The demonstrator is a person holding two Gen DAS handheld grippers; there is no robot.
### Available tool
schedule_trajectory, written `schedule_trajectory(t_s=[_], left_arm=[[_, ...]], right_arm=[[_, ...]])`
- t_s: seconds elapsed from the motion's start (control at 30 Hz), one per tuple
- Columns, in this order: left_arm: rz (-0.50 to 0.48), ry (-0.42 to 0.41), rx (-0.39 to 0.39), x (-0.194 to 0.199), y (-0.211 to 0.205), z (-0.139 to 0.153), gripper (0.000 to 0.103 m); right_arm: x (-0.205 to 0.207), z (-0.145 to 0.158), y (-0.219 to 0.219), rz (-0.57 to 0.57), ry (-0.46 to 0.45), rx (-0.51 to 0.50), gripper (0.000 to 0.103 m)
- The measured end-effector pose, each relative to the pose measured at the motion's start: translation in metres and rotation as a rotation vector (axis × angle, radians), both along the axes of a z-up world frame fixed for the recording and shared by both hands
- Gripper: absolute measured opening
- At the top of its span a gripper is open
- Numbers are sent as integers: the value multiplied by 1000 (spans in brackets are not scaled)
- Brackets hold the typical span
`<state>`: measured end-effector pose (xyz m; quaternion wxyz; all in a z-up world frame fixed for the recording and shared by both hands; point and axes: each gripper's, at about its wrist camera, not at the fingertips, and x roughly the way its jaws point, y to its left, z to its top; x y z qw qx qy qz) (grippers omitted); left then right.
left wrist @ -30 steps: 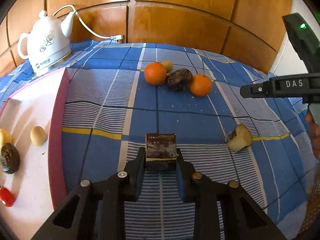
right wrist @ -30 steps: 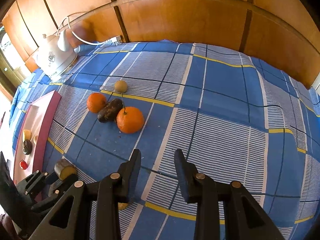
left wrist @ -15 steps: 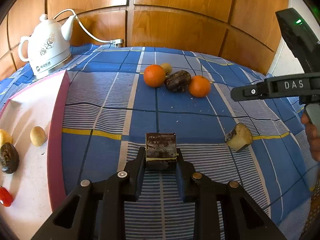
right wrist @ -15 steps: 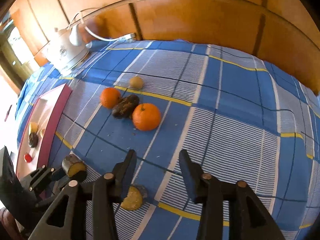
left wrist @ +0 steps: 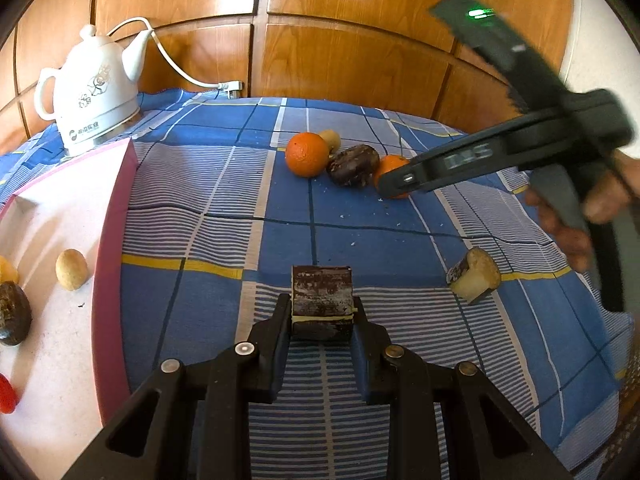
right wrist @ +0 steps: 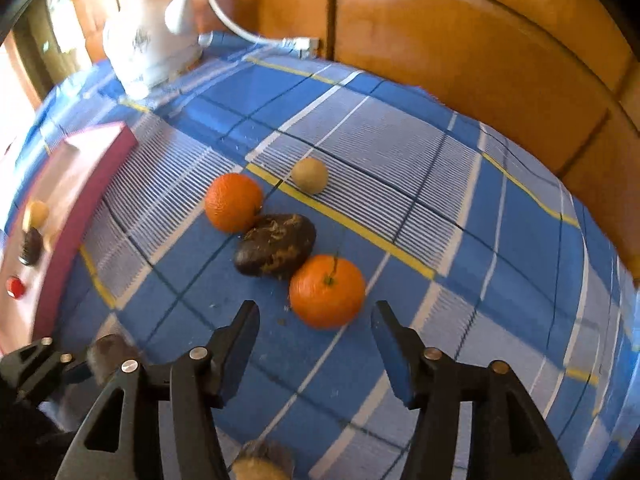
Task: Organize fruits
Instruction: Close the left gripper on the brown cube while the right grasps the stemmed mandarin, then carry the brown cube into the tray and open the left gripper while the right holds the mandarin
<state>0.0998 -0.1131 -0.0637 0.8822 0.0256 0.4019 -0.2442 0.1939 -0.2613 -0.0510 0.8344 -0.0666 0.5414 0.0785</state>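
Note:
My left gripper (left wrist: 322, 312) is shut on a dark brown fruit chunk (left wrist: 322, 298) just above the blue checked cloth. My right gripper (right wrist: 314, 316) hangs over the cluster of fruit, its jaws opening with nothing between the pads; the near orange (right wrist: 327, 291) lies just beyond its tips. Behind that lie a dark avocado (right wrist: 276, 250), a second orange (right wrist: 233, 201) and a small tan fruit (right wrist: 309, 175). The left wrist view shows the right gripper's body (left wrist: 500, 156) crossing in front of the near orange (left wrist: 390, 168). A cut yellow fruit piece (left wrist: 474, 276) lies at the right.
A pink-rimmed white tray (left wrist: 114, 240) at the left holds a tan fruit (left wrist: 71, 269), a dark avocado (left wrist: 14, 314) and a red piece (left wrist: 7, 394). A white kettle (left wrist: 96, 92) with its cord stands at the back left. Wooden panels close off the back.
The right gripper has swung left and down over the fruit cluster, rolled, and its jaws have spread wider. The left gripper and its chunk have stayed put.

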Motion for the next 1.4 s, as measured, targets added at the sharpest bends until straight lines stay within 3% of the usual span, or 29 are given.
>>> schedule_trajectory(t_s=[0.07, 0.1, 0.13, 0.37, 0.6, 0.97, 1.4], left_arm=[[-3, -4, 0, -1, 0, 0, 27], [-4, -3, -2, -1, 0, 0, 27], [-4, -3, -4, -1, 0, 0, 27], [-3, -4, -10, -1, 1, 0, 27], [-1, 1, 3, 0, -2, 1, 27], [6, 14, 59, -2, -6, 5, 27], [20, 38, 57, -8, 0, 8, 27]], right_arm=[[7, -7, 4, 13, 5, -28, 59], [9, -10, 5, 15, 9, -44, 54], [9, -11, 5, 13, 6, -53, 40], [-23, 2, -9, 11, -16, -71, 40], [-62, -2, -51, -121, 30, -87, 40], [-63, -12, -66, -162, 33, -20, 40], [-46, -19, -72, -160, 40, -9, 40]])
